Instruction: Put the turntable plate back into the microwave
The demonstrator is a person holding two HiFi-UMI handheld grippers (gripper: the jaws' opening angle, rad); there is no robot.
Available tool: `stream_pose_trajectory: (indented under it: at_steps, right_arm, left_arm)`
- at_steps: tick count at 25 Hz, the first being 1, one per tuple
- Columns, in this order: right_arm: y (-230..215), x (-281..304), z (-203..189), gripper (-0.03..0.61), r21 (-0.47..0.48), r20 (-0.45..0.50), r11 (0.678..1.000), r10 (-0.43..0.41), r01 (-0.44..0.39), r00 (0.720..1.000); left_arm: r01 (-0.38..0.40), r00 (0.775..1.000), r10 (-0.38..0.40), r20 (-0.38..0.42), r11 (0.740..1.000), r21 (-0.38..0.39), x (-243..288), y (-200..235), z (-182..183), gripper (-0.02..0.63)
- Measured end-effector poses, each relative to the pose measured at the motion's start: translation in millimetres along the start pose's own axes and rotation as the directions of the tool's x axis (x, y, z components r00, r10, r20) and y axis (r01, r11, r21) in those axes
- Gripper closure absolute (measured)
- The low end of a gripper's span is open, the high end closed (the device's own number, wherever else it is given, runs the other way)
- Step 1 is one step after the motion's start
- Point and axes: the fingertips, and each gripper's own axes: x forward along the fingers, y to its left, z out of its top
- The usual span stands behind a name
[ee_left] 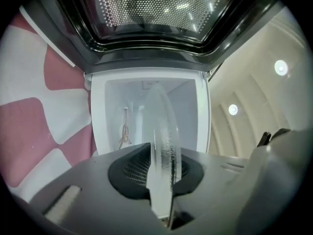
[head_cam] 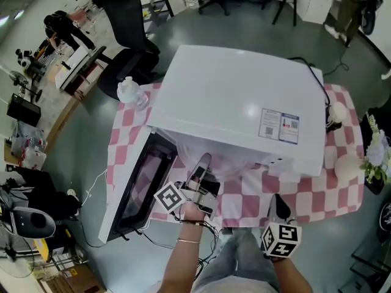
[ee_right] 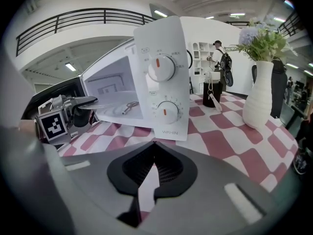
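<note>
Left gripper (head_cam: 200,163) pinches round clear glass turntable plate (ee_left: 160,131) at mouth of boxy white microwave (head_cam: 238,96). Right gripper (head_cam: 278,207) closed, empty, over near pink-white checked cloth (head_cam: 308,194).

Left gripper (head_cam: 203,162) points level and forward from a bare, outstretched forearm (head_cam: 185,258), its jaws clamped on the rim of the turntable plate (ee_left: 160,124), which stands edge-on between them. Right gripper (head_cam: 278,205) sits nearer the body, tilted downward, jaws together and empty.
</note>
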Motion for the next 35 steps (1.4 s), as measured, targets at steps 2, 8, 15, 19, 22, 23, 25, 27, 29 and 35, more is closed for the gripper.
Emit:
stream_pose_trajectory:
  at_steps: [2,8,15,19,22,23,25,27,29,35]
  right_arm:
    - [-1,2,-1,0.569,-0.001,-0.005,1.000,-0.003,0.003,1.000]
    - [-2,7,-1,0.569,0.001,-0.014,1.000,0.000,0.000,1.000]
    - [2,9,-3,0.569,-0.003,-0.031,1.000,0.014,-0.015,0.999]
    - [6,11,-4,0.569,-0.002,-0.036,1.000,0.023,-0.023,0.999]
    - [9,11,-3,0.569,-0.008,-0.037,1.000,0.030,-0.030,0.999]
    - [9,11,-3,0.569,-0.010,-0.038,0.999,0.032,-0.032,0.999]
    - [10,11,-3,0.569,-0.012,-0.039,0.999,0.034,-0.034,0.999]
    - [11,11,-4,0.569,-0.013,-0.042,0.999,0.034,-0.035,0.999]
    - [11,11,-5,0.569,-0.014,-0.045,0.999,0.035,-0.036,0.998]
    - [16,12,-5,0.569,-0.023,-0.043,0.999,0.044,-0.045,0.998]
  left_arm:
    - [-0.005,1.000,0.005,0.003,1.000,-0.004,4,3,2,0.578]
    - [-0.020,1.000,0.020,0.011,1.000,-0.020,15,8,6,0.578]
    - [-0.031,0.999,0.031,0.013,0.999,-0.025,29,12,11,0.578]
    - [-0.034,0.999,0.035,0.005,0.999,-0.022,38,13,10,0.578]
    - [-0.040,0.999,0.040,-0.001,0.999,-0.021,44,15,9,0.578]
    - [-0.044,0.999,0.044,-0.003,0.999,-0.022,46,16,8,0.578]
    - [-0.048,0.999,0.048,-0.006,0.999,-0.024,51,17,7,0.578]
    - [-0.051,0.999,0.051,-0.006,0.998,-0.023,55,18,6,0.578]
    - [-0.053,0.999,0.053,-0.006,0.998,-0.021,60,20,6,0.578]
    - [-0.061,0.998,0.061,-0.009,0.998,-0.018,69,22,5,0.578]
